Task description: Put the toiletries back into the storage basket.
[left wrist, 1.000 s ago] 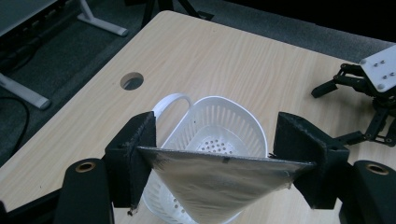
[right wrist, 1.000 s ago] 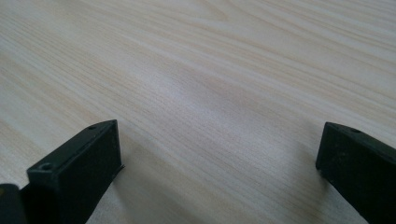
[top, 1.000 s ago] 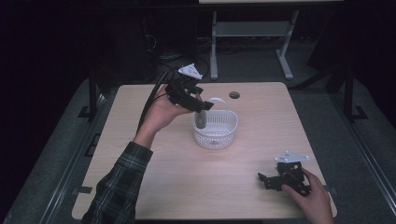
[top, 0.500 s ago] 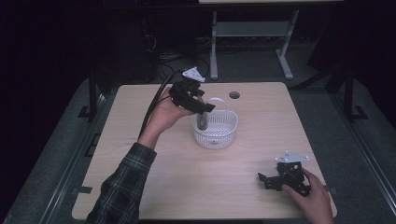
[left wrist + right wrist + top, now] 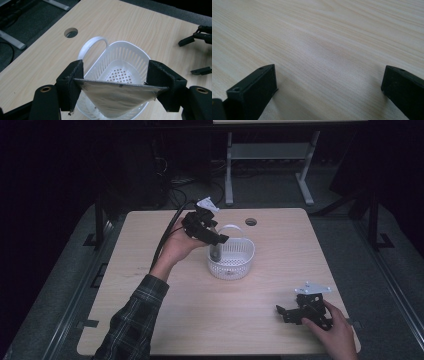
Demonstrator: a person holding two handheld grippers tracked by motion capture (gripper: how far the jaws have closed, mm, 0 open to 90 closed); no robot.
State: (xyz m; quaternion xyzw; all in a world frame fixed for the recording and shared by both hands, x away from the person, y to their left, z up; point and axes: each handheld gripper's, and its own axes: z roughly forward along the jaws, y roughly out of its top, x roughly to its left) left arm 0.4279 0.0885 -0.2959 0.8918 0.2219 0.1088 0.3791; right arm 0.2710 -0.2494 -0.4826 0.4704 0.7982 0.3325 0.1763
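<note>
Pouch [image 5: 117, 98], silvery and flat, pinched by its top edge between left tongs [image 5: 113, 81], hung partly inside white basket [image 5: 231, 257] on worktop [image 5: 150, 250]. Sat lower into basket than a second before, left hand [image 5: 175, 247] dropped with it. Right tongs [image 5: 287, 312] spread wide, empty, resting unmoved near worktop's right front corner.

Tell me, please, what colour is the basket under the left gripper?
The basket is white, with a perforated bottom and slotted walls; the left gripper view shows it best.
</note>
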